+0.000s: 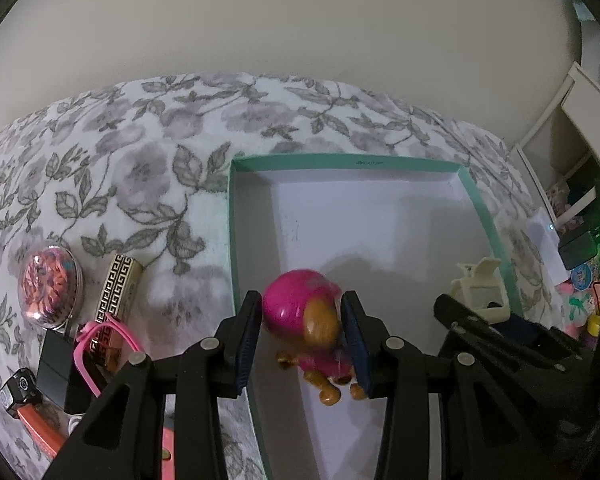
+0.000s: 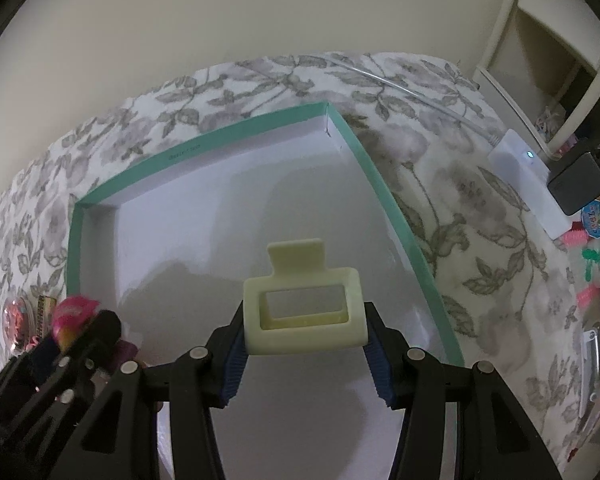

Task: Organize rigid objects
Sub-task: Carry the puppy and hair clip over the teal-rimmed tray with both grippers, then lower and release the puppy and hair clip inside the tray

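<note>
Item 1: small plastic toy dog figure with magenta helmet and tan-brown face and paws [image 1: 306, 320]. Glossy, slightly blurred. Held between the blue ribbed pads of the left tool [image 1: 302, 340], which is closed on its sides; paws hang below the pads, over the near left part of the box floor.

Item 2: cream-coloured plastic claw hair clip with rectangular opening [image 2: 302, 308]. Matte, a flat tab at its far end. Gripped at both ends by the right tool [image 2: 306, 354], narrowed onto it, over the near right part of the box.

Container: shallow white cardboard box with teal rim [image 1: 340, 160], lying on a bed cover printed with grey flowers and leaves [image 1: 140, 140]. Its white floor is bare where visible; whether either item touches it cannot be told.

Outside the box, left: round clear dome case with red-orange contents [image 1: 50, 284], gold and black Greek-key patterned rectangular case [image 1: 118, 288], pink plastic band [image 1: 88, 344], touching or overlapping one another.

Outside, right: white power strip with lit indicator [image 2: 528, 176], a black adapter [image 2: 578, 184] plugged in.
</note>
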A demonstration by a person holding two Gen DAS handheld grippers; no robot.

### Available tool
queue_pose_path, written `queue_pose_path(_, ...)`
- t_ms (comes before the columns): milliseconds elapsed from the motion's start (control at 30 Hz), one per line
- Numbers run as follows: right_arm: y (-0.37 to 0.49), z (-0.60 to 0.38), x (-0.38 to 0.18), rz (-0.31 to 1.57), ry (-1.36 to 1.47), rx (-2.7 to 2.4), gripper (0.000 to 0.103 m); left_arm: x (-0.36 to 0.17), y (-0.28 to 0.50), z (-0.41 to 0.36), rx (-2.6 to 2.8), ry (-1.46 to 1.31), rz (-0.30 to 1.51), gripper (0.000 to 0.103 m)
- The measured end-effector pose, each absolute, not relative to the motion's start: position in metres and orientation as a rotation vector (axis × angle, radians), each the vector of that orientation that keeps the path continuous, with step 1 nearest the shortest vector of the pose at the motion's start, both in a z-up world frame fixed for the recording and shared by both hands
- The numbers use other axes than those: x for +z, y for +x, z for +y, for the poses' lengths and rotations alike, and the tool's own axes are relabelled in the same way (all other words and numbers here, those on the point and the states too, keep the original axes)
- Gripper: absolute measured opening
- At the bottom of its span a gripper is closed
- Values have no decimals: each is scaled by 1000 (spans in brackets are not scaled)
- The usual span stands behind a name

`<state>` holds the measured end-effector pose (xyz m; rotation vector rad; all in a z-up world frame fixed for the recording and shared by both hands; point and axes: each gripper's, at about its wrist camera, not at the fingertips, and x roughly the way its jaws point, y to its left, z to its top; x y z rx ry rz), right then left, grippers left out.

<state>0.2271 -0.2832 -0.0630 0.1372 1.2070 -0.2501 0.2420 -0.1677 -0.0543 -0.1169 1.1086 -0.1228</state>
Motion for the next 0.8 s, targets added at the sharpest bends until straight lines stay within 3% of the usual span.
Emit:
queue_pose_path(400, 228, -279, -66, 1234, 125, -228, 56, -28, 245, -155, -81, -110, 1117, 44)
queue_pose_path(533, 229, -277, -66, 1238, 113, -224, 56, -31, 246, -147, -41, -113, 1135, 57)
queue_pose_path(700, 229, -277, -61, 1225, 106, -221, 56, -42, 248, -133, 17, -136, 1178, 60)
queue_pose_path(800, 228, -276, -56, 1214, 103, -220, 56, -46, 249, -124, 52, -152, 1191, 68)
